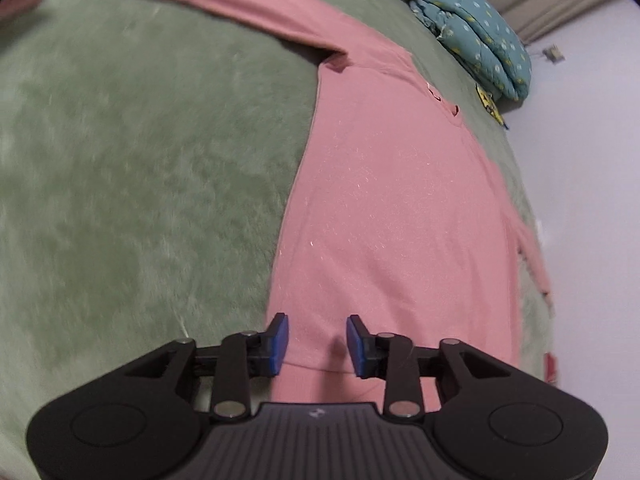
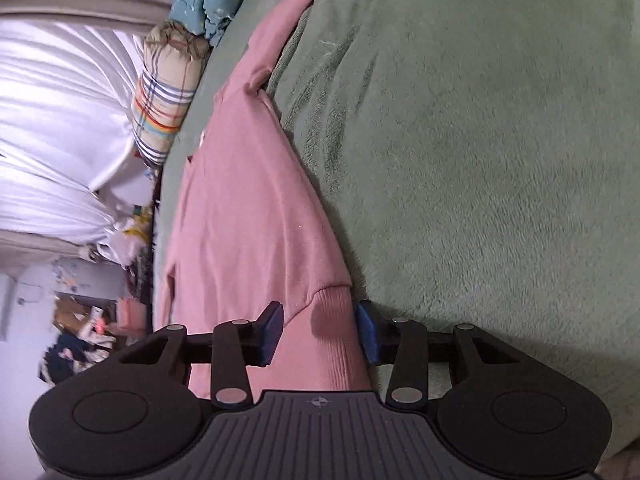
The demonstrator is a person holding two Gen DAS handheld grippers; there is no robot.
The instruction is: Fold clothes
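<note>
The pink top [image 1: 384, 208] lies flat on the bed [image 1: 140, 168], one sleeve [image 1: 224, 4] stretched out. Both claws, left [image 1: 317, 346] and right [image 2: 320, 332], gape over its hem [image 2: 332, 320]; closing there seems next.

Matt pink knit sweatshirt [image 1: 392, 208], ribbed hem [image 2: 340, 340], fuzzy green plush blanket [image 1: 140, 180]

A bed covered with a fuzzy green blanket [image 1: 140, 200] carries a pink sweatshirt [image 1: 392, 220] spread flat, one sleeve reaching toward 11 o'clock. A folded teal quilt [image 1: 476, 36] and a plaid pillow [image 2: 168, 96] lie at the far edge, around 1 o'clock.
</note>
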